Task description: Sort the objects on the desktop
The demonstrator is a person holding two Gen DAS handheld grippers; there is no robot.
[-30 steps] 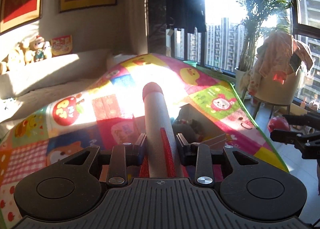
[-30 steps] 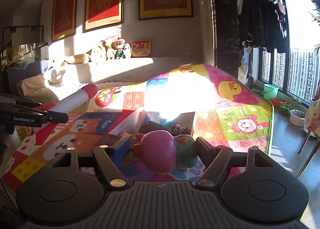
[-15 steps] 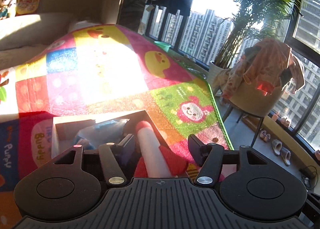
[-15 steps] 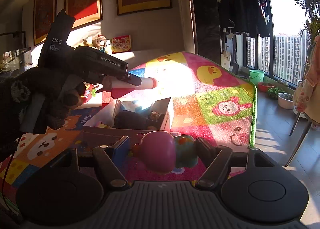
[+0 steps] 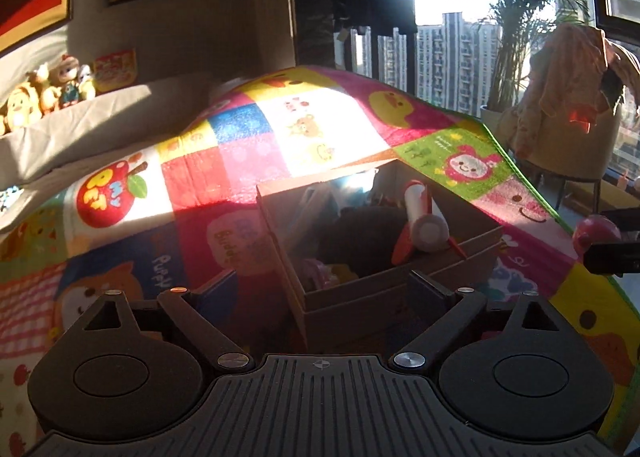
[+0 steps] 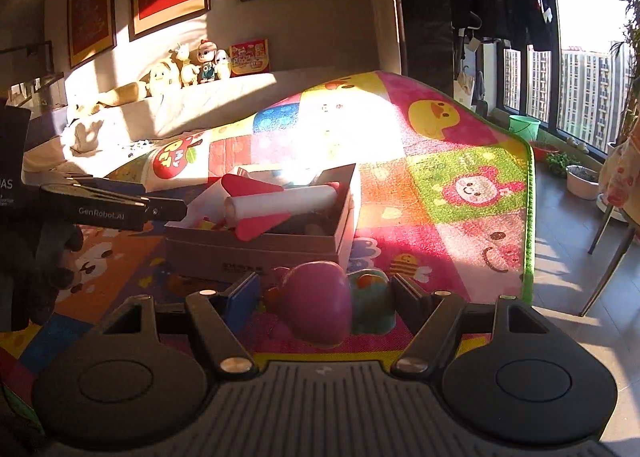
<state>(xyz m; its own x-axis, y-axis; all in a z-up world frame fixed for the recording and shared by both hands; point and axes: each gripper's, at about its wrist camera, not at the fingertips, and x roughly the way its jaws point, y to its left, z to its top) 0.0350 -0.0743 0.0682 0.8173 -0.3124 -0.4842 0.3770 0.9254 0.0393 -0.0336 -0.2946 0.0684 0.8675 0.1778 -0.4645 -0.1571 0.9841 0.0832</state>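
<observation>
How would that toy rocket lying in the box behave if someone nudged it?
The toy rocket has a round tube body, so alone it might roll. Its red fins would probably stop that quickly. It lies propped across other items in the cardboard box, so a nudge may tip it deeper.

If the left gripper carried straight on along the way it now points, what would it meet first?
Most likely the near wall of the cardboard box, straight ahead of the open left gripper; the toy rocket lies beyond it, though depth is uncertain.
</observation>
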